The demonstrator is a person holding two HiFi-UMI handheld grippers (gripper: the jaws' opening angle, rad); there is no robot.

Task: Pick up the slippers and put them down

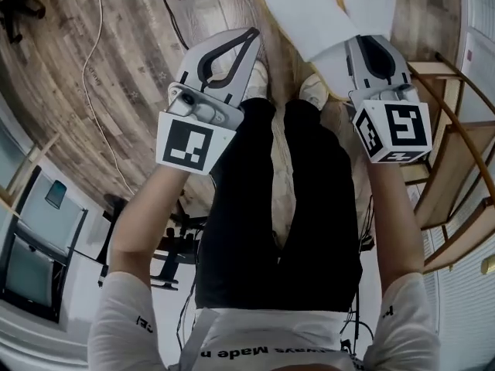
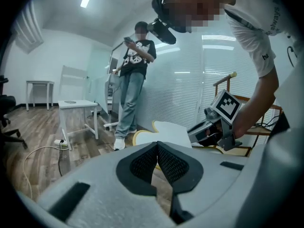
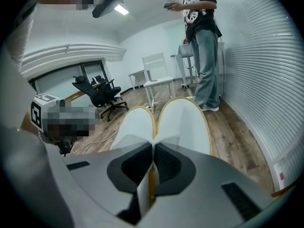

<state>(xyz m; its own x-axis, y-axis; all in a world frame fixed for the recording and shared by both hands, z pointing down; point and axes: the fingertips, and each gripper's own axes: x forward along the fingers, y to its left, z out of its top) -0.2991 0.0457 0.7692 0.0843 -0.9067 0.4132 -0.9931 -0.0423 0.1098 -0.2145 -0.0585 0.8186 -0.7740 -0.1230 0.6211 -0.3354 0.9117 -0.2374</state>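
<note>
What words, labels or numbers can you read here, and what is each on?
"always": wearer's white shirt, near the shoulder, left gripper view.
"Made": same shirt's front, upside down, head view.
Sleeve prints: too small to read.
Bystander's black T-shirt: graphic blurred, unreadable.
Marker cubes: patterns only, no words.

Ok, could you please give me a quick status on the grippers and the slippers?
Right gripper shut on both slippers, held off the floor. Left gripper shut, empty. Bystander ahead by the blinds, wooden rack to the right.
</note>
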